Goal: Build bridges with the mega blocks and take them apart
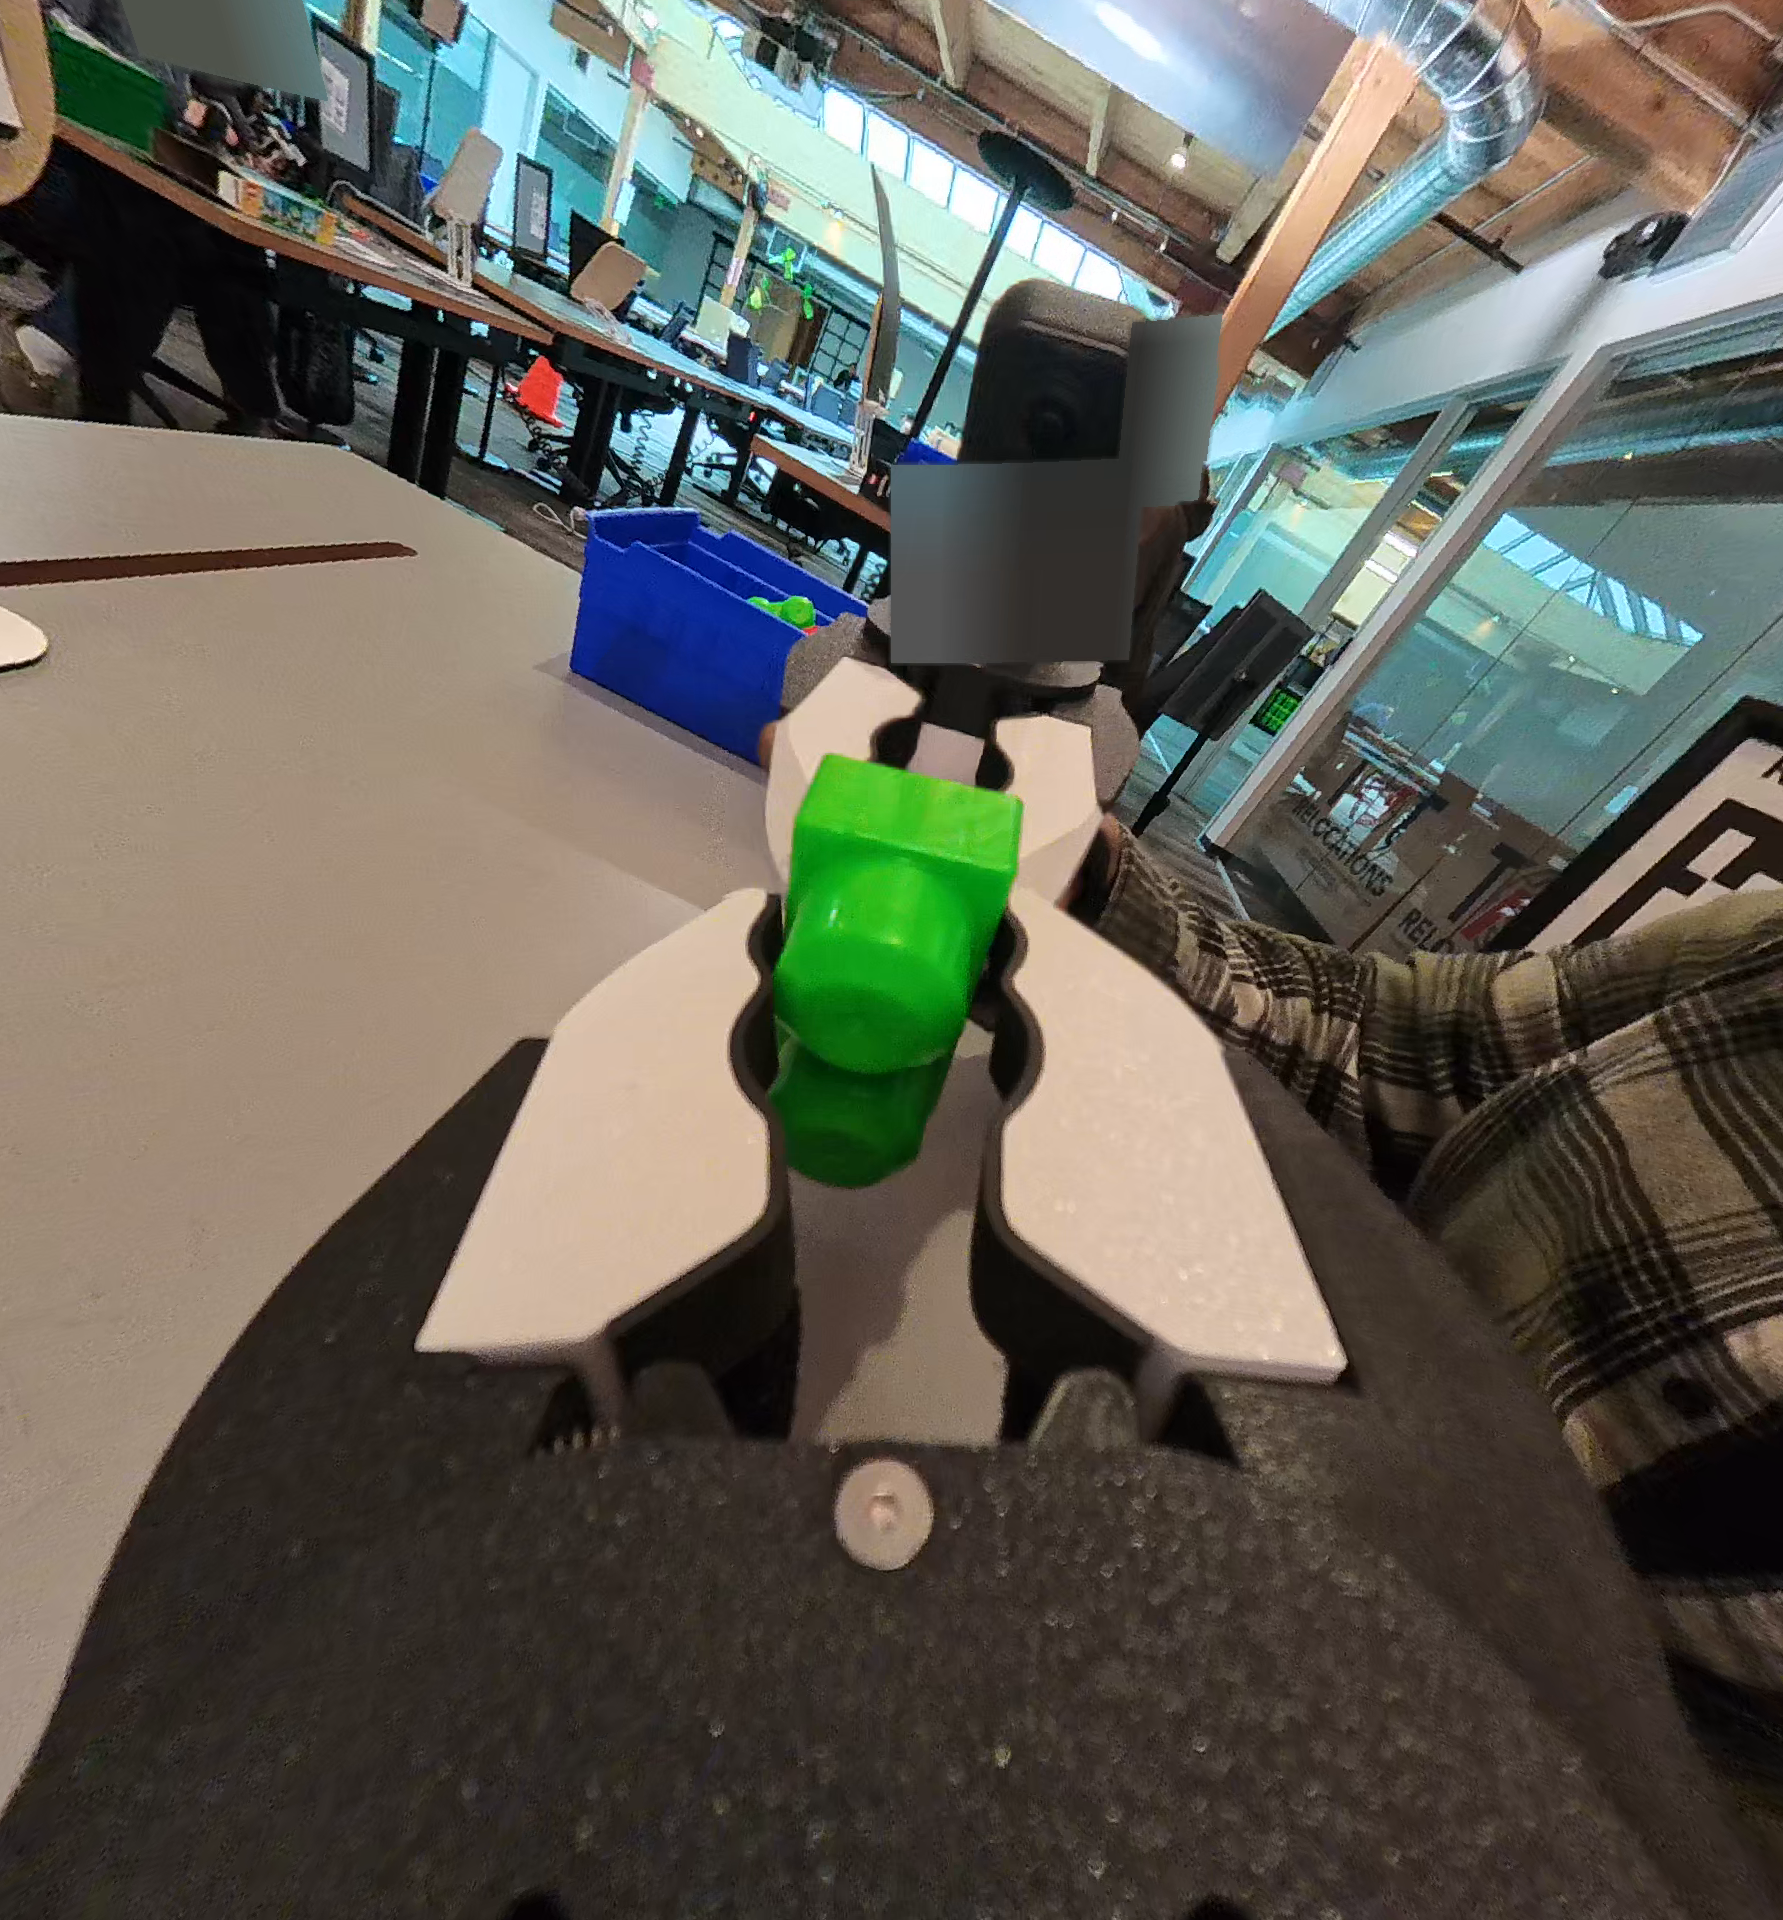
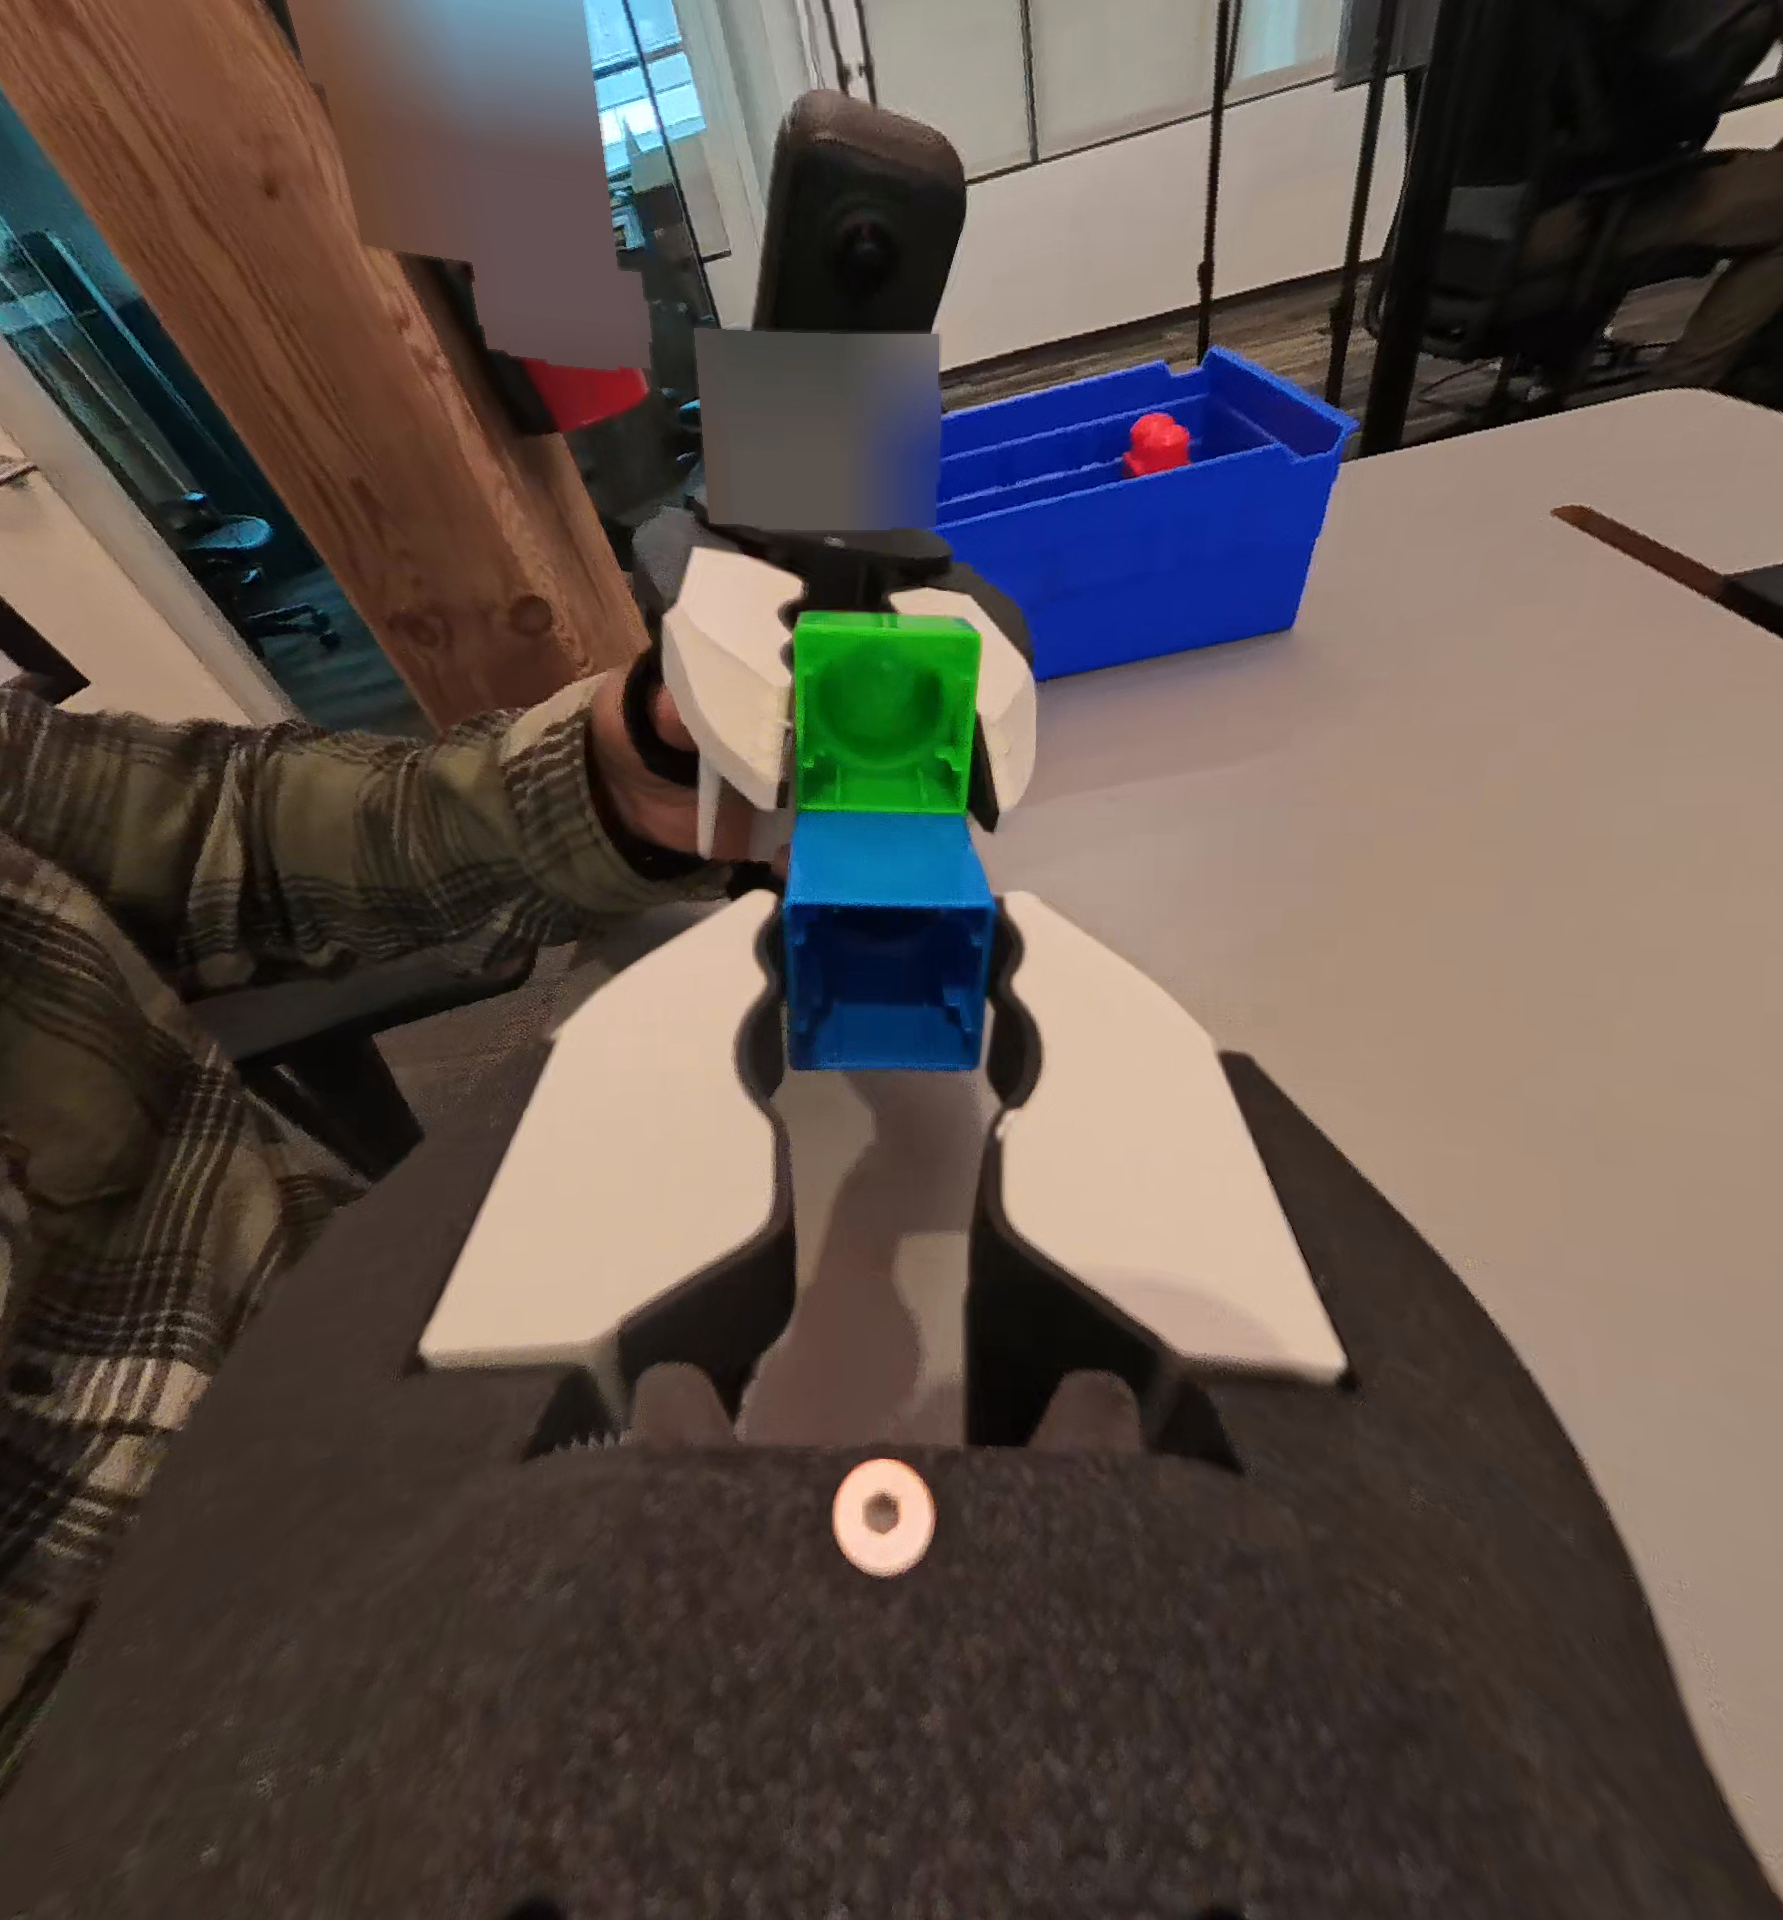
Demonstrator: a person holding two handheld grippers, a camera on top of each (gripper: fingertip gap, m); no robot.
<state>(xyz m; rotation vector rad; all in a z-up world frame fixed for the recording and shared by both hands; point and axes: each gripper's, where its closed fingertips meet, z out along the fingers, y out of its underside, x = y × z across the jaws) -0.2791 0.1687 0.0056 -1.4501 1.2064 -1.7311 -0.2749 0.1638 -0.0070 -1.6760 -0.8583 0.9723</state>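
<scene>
The left gripper (image 1: pixel 882 997) is clenched on a green block (image 1: pixel 887 956), and the right gripper (image 2: pixel 887 987) is clenched on a blue block (image 2: pixel 887 977). The two face each other above the near edge of the grey table (image 1: pixel 243 935), tip to tip, so each block sits just in front of the other tool.

In the right wrist view the green block (image 2: pixel 887 727) touches the top of the blue one, its hollow underside turned toward the camera. Whether the two are being pressed together or pulled apart cannot be told. Either way, the step probably goes best with both grips kept firm and the blocks moved straight along the stud line, without twisting, so neither slips in the wavy pads.

The views differ usefully. The left wrist view shows the round studs of the green block and hides the blue block completely; the right wrist view shows both blocks and their seam. The blue bin (image 2: pixel 1126 551) stands near the far edge of the table: from the right a red piece (image 2: pixel 1155 445) lies in it, from the left only green pieces (image 1: pixel 788 610) show. A plaid sleeve (image 2: pixel 243 831) appears in both.
</scene>
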